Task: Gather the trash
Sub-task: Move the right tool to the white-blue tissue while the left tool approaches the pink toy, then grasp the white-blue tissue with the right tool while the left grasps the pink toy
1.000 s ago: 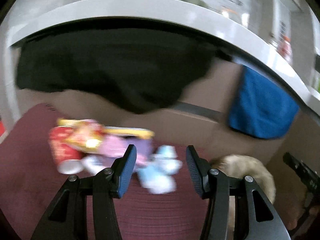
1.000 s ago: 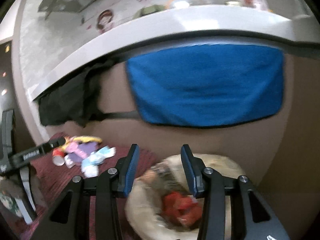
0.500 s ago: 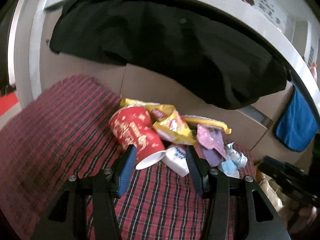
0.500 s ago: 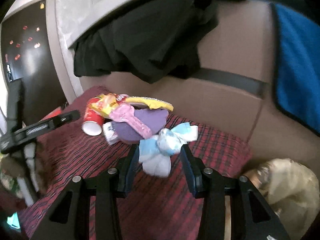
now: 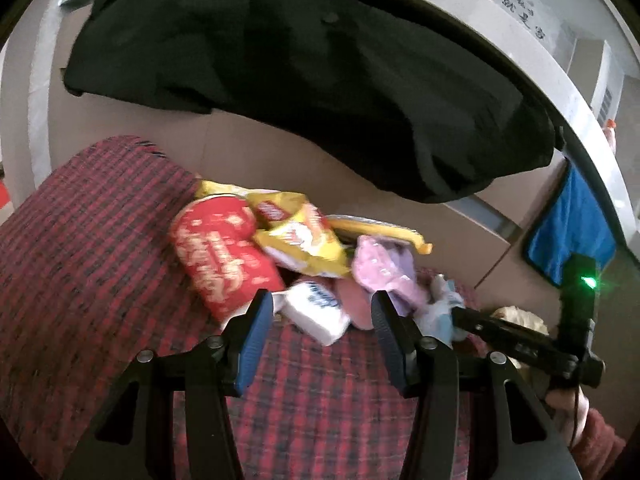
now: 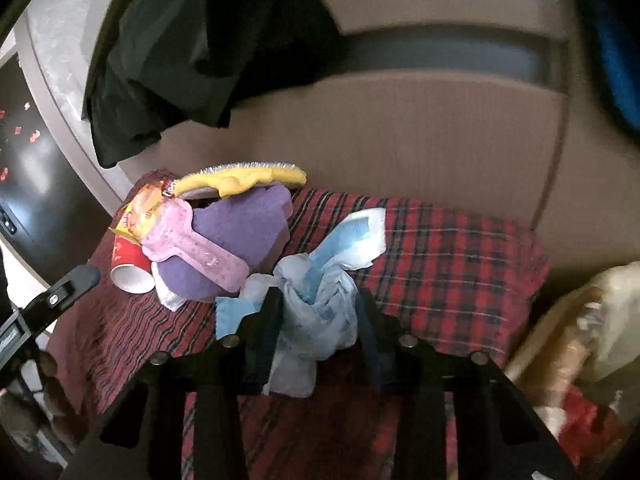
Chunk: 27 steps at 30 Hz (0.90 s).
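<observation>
Plaid cloth [image 6: 460, 264] carries the trash pile. Right gripper [image 6: 320, 312] stands wide around the blue-white wrapper [image 6: 320, 300], not clamped. Left gripper [image 5: 320, 320] gapes wide before the white packet [image 5: 316, 312], beside the red cup [image 5: 224, 256].

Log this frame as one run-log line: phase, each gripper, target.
phase: reach | left gripper: open, at white packet | right gripper: open, straddling blue-white wrapper | surface: plaid cloth
</observation>
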Motion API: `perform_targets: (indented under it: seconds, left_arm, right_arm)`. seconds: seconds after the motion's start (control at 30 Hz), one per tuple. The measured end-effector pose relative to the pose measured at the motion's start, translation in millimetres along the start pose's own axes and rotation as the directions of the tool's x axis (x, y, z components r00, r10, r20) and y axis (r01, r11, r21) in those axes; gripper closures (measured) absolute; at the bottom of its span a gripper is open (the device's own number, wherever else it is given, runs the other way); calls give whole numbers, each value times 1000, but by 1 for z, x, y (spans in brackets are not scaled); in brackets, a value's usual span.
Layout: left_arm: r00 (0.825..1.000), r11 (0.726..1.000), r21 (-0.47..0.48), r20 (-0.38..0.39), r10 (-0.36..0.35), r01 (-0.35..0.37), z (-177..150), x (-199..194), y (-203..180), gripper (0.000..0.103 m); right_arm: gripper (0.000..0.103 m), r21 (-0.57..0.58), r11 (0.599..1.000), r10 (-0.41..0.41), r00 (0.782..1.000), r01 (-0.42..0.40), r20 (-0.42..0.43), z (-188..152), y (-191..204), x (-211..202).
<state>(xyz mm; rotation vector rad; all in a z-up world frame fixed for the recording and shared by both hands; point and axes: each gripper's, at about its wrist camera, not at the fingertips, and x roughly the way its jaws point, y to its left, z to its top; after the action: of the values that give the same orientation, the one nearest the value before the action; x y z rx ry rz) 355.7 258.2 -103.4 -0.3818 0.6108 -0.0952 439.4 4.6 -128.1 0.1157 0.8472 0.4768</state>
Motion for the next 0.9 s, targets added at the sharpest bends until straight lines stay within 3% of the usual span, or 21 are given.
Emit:
perform_targets:
  seconds: [0.17,0.33,0.4,0.57,0.7,0.9]
  left_arm:
    - [1000,1000,-2,-11,0,0,4,16,-37,51]
    - [997,996,-66,-37,61,-63,-2,43,-68,51]
    - [993,991,-59,-29,118,-119,-8,51,-78,51]
    - [986,981,-98,-7,167,-167,-27,46,-80,51]
    - [984,971,-159,-37,173,-177,-43,36,-68,51]
    - [985,986,-61,-81,151,-156,-57,11,-64,51]
  right_arm:
    - [71,7,1000,-22,996,21,90,-6,-17,-40]
    - [71,56,998,-17,994,11,112,-13,-38,-55]
    - [71,69,998,-14,992,6,129,-17,-45,-63]
    - [71,58,998,-23,987,14,159,-28,-51,-78]
    - [71,61,998,-17,986,6,168,-30,-55,-81]
    - [71,57,998,-10,983,-1,182,-33,-60,-89]
